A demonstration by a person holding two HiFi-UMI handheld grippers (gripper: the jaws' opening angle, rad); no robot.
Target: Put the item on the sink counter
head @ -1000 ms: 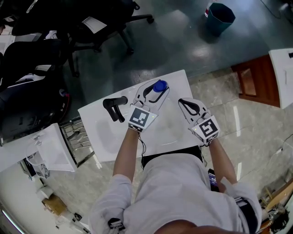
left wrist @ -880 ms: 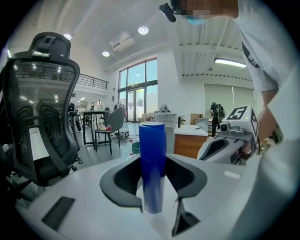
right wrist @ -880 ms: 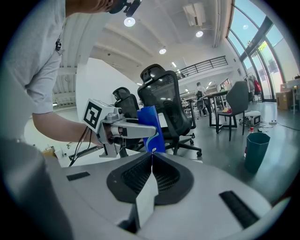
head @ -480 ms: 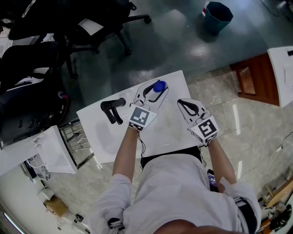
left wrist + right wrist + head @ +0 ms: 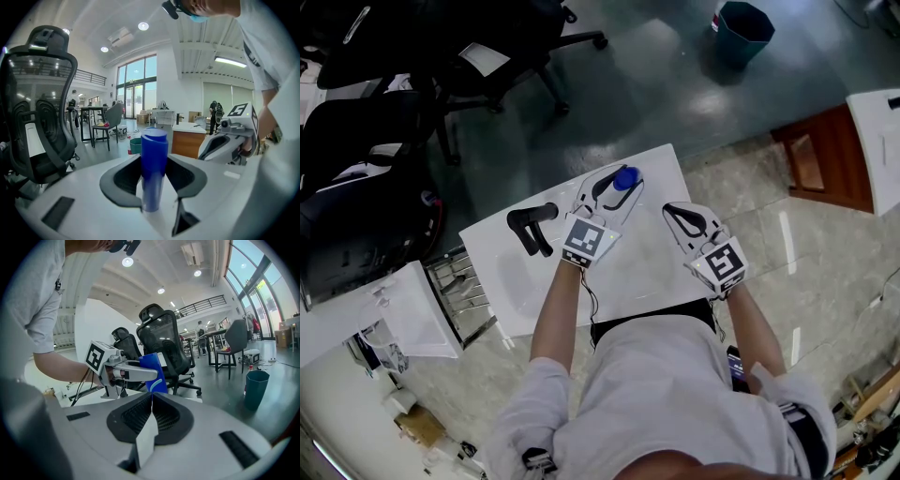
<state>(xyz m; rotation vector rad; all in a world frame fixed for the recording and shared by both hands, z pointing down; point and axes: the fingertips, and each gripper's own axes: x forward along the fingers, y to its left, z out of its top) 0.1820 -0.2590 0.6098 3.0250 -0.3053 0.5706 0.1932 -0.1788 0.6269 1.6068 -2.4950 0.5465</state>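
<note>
A blue bottle with a round cap stands upright between the jaws of my left gripper, over the far edge of the white sink counter. In the left gripper view the black pads close on the sides of the bottle. My right gripper hovers over the counter's right part, to the right of the left gripper. Its jaws meet tip to tip with nothing in them. Past those tips, the right gripper view takes in the bottle and the left gripper.
A black faucet rises from the counter's left part. Beyond the counter, black office chairs and a teal bin stand on the dark floor. A wooden cabinet is at the right, a wire rack at the left.
</note>
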